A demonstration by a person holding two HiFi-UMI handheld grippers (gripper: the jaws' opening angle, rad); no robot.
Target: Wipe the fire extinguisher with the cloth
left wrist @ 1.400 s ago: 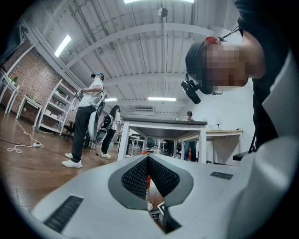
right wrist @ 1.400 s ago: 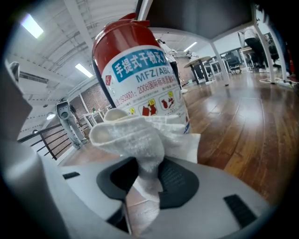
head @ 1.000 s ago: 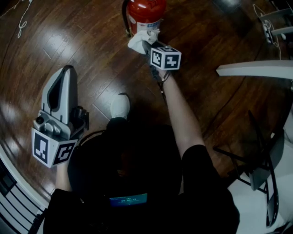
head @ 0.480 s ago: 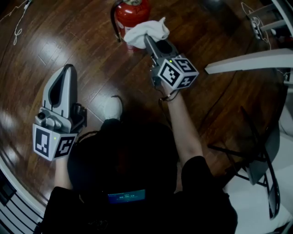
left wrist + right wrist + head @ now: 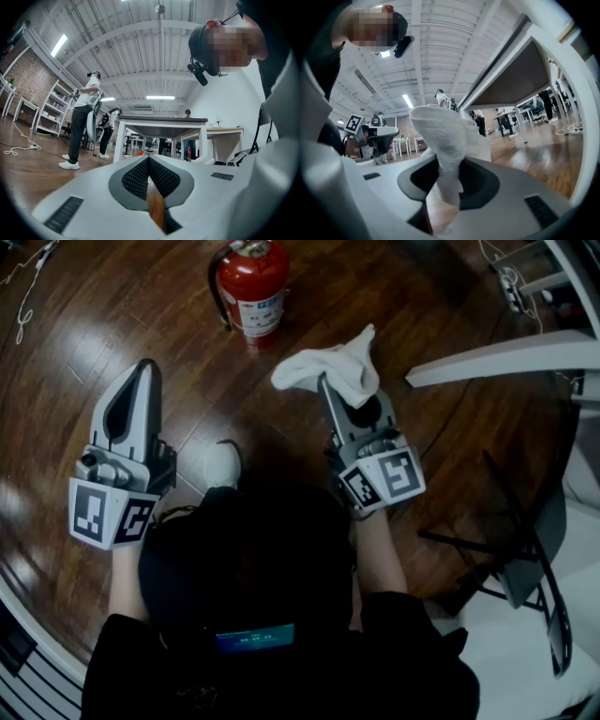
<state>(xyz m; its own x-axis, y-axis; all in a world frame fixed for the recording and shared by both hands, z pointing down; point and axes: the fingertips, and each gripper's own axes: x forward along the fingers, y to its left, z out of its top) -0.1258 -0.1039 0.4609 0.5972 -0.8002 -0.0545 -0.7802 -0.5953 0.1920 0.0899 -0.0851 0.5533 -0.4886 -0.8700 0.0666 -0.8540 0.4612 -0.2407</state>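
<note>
Floor [image 5: 112, 324]: dark wood boards; it carries the extinguisher, and I stand on it looking steeply down.

Fire extinguisher [image 5: 251, 287]: red, upright on the floor ahead of me with its label facing me, so that side is open to a wipe. Nothing touches it.

Left hand-held gripper [image 5: 145, 371]: jaws closed tip to tip on nothing, held low on my left, well apart from the extinguisher. I judge it is parked out of the way.

Right hand-held gripper [image 5: 324, 382]: jaws clamped on the cloth, pointing forward.

Cloth [image 5: 330, 369]: white, pinched at a narrow fold so the loose bulk bunches past the tips as a wiping pad. It hangs clear of the extinguisher and must reach it to wipe.
</note>
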